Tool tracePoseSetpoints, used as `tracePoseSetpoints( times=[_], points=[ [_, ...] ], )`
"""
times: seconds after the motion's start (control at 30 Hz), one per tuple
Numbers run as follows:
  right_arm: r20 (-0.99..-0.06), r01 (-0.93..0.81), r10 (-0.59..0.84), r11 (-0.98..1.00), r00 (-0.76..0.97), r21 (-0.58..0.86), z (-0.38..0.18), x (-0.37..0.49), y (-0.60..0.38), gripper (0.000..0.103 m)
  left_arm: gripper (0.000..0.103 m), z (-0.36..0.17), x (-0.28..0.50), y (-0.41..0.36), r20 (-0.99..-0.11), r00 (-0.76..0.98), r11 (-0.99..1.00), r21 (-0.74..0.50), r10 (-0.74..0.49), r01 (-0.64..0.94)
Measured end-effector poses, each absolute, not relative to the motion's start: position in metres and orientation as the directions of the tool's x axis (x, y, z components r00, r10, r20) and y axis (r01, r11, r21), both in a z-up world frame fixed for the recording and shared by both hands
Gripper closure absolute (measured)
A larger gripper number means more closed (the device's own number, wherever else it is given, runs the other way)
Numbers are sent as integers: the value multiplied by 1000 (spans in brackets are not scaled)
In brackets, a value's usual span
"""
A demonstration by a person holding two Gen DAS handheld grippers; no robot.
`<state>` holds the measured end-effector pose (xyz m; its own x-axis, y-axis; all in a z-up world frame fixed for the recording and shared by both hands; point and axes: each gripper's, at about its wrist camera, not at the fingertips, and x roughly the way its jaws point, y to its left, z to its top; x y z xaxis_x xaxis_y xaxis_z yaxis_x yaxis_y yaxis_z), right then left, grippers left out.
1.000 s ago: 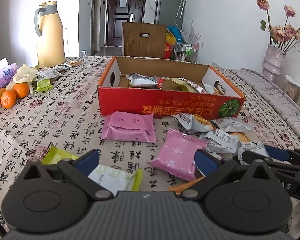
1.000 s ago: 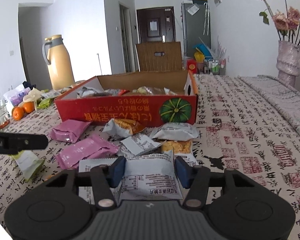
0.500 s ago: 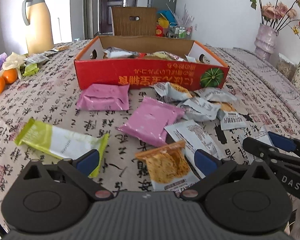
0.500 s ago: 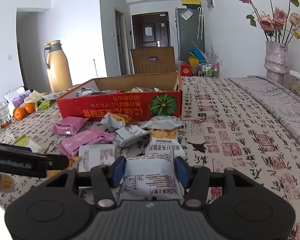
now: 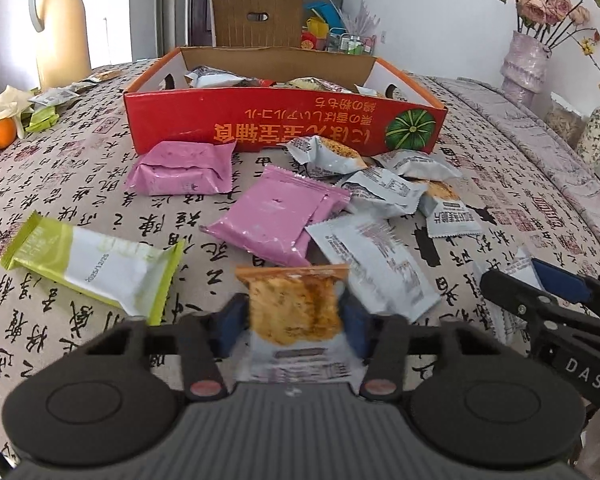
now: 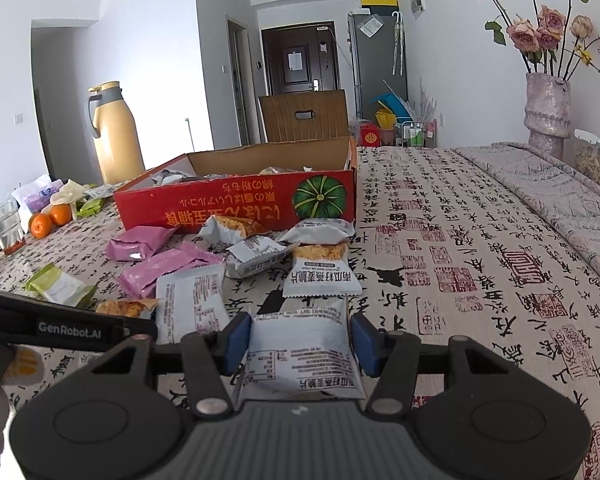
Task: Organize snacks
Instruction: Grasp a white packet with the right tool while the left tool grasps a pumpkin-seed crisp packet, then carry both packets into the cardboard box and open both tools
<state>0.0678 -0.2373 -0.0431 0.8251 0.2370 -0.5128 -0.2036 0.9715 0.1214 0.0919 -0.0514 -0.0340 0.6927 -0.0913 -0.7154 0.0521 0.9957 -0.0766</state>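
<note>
Both your tongs are loaded. Left gripper [image 5: 294, 312] is clamped on the orange-topped crisp packet with a white lower half [image 5: 296, 308], pads on its two side edges, long axis running straight out along the fingers. Right gripper [image 6: 300, 340] is clamped the same way on a grey-white foil snack packet [image 6: 300, 354], print side up.

Target looks like the red cardboard tray box with the green pumpkin print [image 5: 284, 130]: dead ahead of the left gripper, ahead and left of the right one, long side facing you. It already holds a few packets.

Left looks nearer and squarer to the box, so I'd send it first. Loose pink [image 5: 276, 216], grey [image 5: 376, 264] and green-white [image 5: 92, 260] packets lie between you and the box wall; carry over them and clear the near wall before letting go.
</note>
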Motion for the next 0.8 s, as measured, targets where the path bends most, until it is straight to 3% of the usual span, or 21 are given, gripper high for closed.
tracePoseSetpoints(
  times=[0.8],
  points=[
    [-477, -215, 233, 972, 848, 92, -23, 77, -225, 49, 58, 2, 90, -45, -629, 771, 994, -47, -104, 96]
  ],
)
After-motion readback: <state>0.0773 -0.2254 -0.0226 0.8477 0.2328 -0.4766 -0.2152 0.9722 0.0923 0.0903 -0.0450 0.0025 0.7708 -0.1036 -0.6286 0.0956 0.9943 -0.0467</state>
